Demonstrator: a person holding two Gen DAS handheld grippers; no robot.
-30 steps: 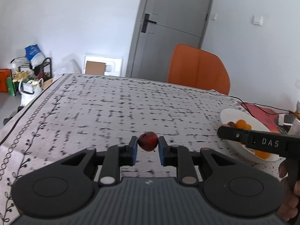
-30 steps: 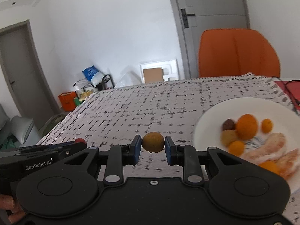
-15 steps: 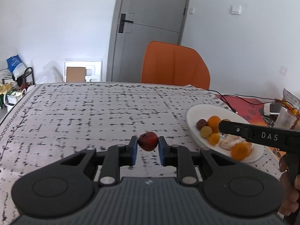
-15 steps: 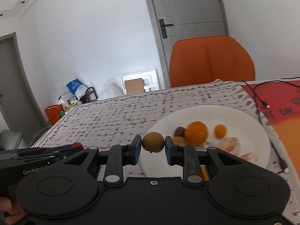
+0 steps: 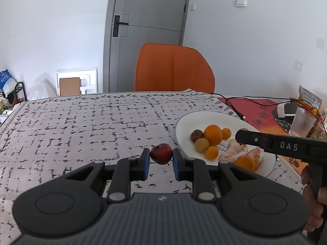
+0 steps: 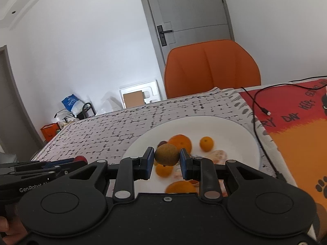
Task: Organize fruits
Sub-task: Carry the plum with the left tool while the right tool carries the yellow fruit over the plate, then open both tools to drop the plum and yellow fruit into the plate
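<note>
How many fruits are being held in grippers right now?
2: a red fruit clamped in the left gripper above the tablecloth, and a brown-green fruit in the right gripper over the white plate.

1. Both views are bright, lit by soft, even daylight; its source lies outside the frames.
2. The white walls (image 5: 61, 30) look pale and slightly washed out, without hard glare.
3. Shadows are faint: a soft one lies under the tongs on the table (image 5: 81, 126) at lower centre.
4. Fisheye bending is strong; the door (image 6: 190, 20) leans and the frame corners go dark.
5. In the right wrist view the fruit on the plate (image 6: 235, 130) behind the tongs is smeared and soft.
6. The left wrist view is sharper; the tablecloth print blurs slightly at lower left.
</note>
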